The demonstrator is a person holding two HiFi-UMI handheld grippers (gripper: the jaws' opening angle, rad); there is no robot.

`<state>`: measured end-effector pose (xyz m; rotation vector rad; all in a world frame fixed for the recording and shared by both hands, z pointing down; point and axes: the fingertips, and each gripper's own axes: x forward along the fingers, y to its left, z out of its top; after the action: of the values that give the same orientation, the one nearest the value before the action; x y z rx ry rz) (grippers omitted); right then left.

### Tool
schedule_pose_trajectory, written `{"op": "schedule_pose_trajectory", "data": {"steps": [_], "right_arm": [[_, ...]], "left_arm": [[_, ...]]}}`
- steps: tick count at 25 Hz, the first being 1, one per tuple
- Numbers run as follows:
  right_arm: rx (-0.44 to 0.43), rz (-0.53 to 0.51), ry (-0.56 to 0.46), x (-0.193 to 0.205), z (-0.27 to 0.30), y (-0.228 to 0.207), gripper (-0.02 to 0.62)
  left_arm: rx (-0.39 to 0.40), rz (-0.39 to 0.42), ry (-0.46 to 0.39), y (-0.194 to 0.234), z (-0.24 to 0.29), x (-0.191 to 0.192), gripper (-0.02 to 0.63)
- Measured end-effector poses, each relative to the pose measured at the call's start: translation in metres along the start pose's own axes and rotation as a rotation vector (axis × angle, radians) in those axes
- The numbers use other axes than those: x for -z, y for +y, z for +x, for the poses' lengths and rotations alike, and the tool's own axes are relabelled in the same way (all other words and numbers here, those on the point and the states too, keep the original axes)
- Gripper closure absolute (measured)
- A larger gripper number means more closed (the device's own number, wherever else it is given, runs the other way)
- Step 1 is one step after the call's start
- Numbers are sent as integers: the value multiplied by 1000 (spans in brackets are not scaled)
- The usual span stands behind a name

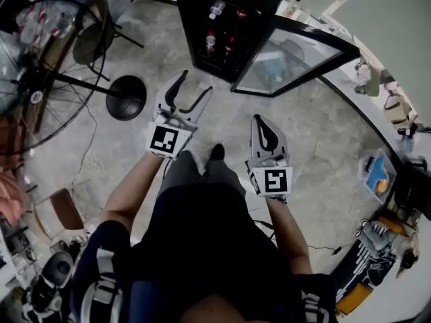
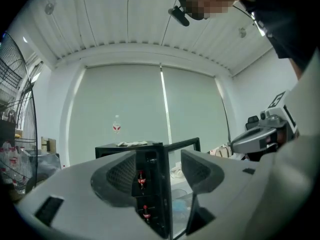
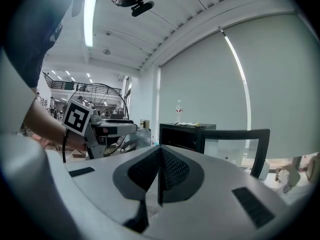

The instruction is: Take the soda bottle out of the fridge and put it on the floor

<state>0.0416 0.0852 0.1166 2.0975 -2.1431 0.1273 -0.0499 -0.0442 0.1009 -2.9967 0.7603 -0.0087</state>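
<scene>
Two grippers: I am holding both short of the fridge (image 1: 192, 32).
Left gripper (image 1: 196, 83): jaws standing wide, empty.
Soda bottle (image 1: 210, 44): standing far inside; I am planning a mid-body grip.
Right gripper (image 1: 259, 121): jaws pressed together, hanging clear of the door (image 1: 286, 59).

Left gripper (image 1: 194, 86) held forward, about level, fingers (image 2: 117, 176) wide apart, gripping nothing. Right gripper (image 1: 260, 123) alongside, apart from left, tipped slightly down, fingers (image 3: 172, 169) pressed together. Left forearm (image 1: 128, 194) and right forearm (image 1: 289, 227) bare, reaching ahead of torso.
</scene>
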Motion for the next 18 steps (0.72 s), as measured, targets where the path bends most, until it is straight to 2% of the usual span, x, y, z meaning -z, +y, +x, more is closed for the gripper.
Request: {"op": "schedule_pose_trajectory", "data": {"steps": [6,13,18], "right_arm": [[93,16,9,6,37,-9,577],[275,32,22,9,94,1,577],[379,35,6,14,121,-2,577]], "left_arm": [[66,23,11,35,48,21,333],[198,31,21,81,106,55,333],[264,51,10,91,145,80,333]]}}
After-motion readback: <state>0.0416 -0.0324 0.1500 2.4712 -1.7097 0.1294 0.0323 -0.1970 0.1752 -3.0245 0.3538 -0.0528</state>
